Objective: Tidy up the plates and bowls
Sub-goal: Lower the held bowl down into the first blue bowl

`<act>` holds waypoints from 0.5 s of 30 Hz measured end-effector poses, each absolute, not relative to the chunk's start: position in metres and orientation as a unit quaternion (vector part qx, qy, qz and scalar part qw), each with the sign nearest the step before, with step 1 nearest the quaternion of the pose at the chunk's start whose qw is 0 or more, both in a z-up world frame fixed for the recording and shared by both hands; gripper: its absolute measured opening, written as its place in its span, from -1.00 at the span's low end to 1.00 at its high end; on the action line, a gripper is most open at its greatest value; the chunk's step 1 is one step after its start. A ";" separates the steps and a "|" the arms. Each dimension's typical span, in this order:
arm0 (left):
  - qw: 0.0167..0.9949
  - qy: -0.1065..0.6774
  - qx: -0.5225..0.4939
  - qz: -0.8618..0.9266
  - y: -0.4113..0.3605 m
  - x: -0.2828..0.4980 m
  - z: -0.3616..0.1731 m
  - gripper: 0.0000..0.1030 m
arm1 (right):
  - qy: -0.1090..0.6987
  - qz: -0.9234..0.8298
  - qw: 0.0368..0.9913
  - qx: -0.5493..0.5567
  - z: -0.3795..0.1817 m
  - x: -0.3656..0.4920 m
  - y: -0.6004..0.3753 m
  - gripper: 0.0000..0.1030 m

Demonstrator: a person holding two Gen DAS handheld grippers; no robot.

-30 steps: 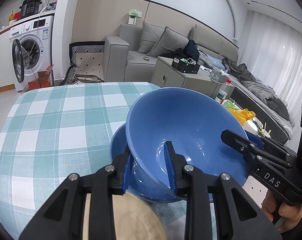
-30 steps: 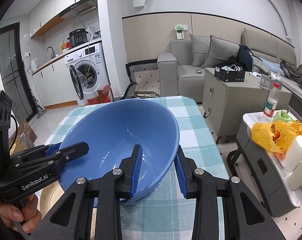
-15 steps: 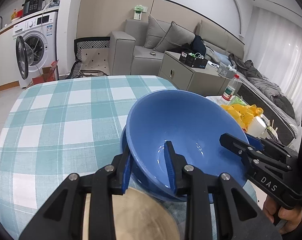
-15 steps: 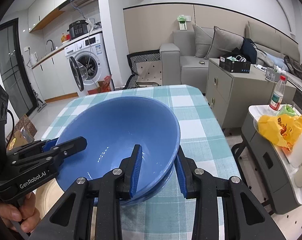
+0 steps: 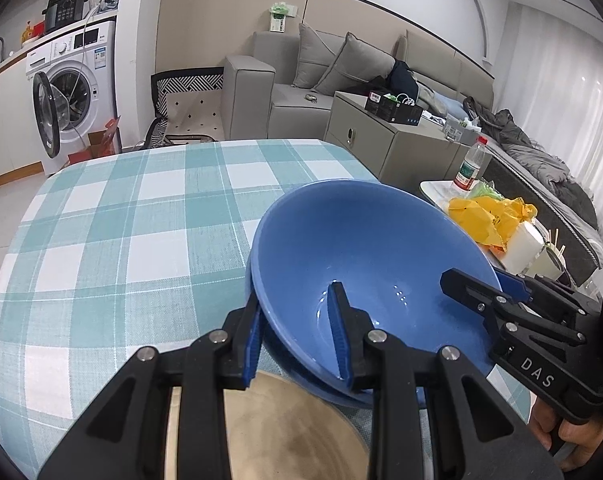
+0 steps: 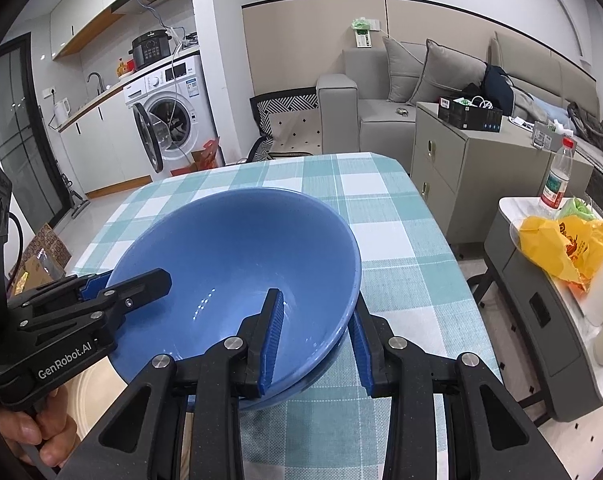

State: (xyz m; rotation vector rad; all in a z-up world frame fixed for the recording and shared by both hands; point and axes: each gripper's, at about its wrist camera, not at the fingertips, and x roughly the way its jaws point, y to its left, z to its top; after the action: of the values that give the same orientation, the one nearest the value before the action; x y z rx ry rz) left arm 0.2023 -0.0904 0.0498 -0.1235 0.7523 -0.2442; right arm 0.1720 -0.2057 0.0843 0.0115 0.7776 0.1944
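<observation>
A blue bowl (image 5: 365, 248) (image 6: 229, 256) sits nested in a second blue bowl (image 5: 341, 394) (image 6: 301, 384) on the checked table. My left gripper (image 5: 297, 332) straddles its near left rim, one finger inside and one outside. My right gripper (image 6: 315, 336) straddles its right rim the same way. Both are shut on the upper bowl's rim. A beige plate (image 5: 285, 432) (image 6: 89, 392) lies on the table just in front of the bowls, partly hidden by my grippers.
The teal checked tablecloth (image 5: 121, 240) (image 6: 385, 240) covers the table beyond the bowls. A side table with a yellow bag (image 5: 489, 216) (image 6: 561, 248) and a bottle (image 6: 555, 180) stands right of the table edge. A grey cabinet (image 6: 469, 152) is behind.
The upper blue bowl has come down into the lower bowl, from tilted and raised to nested. Both grippers have stayed on its rim.
</observation>
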 end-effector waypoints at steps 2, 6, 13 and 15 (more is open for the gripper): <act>0.922 0.365 -0.058 -0.117 -0.091 0.203 0.049 -0.45 | 0.380 0.092 0.920 0.001 0.082 0.171 -0.204 -0.35; 0.924 0.362 -0.043 -0.114 -0.095 0.204 0.048 -0.45 | 0.382 0.087 0.920 -0.009 0.077 0.172 -0.201 -0.35; 0.927 0.359 -0.029 -0.109 -0.097 0.204 0.046 -0.43 | 0.380 0.085 0.921 -0.013 0.075 0.172 -0.200 -0.33; 0.928 0.356 -0.029 -0.108 -0.097 0.204 0.046 -0.39 | 0.380 0.086 0.921 -0.014 0.074 0.173 -0.199 -0.29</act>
State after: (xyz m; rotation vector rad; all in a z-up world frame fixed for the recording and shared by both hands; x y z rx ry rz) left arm 0.2040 -0.0974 0.0457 -0.0585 0.7303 -0.2216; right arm 0.1726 -0.1991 0.0738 -0.0298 0.7798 0.1775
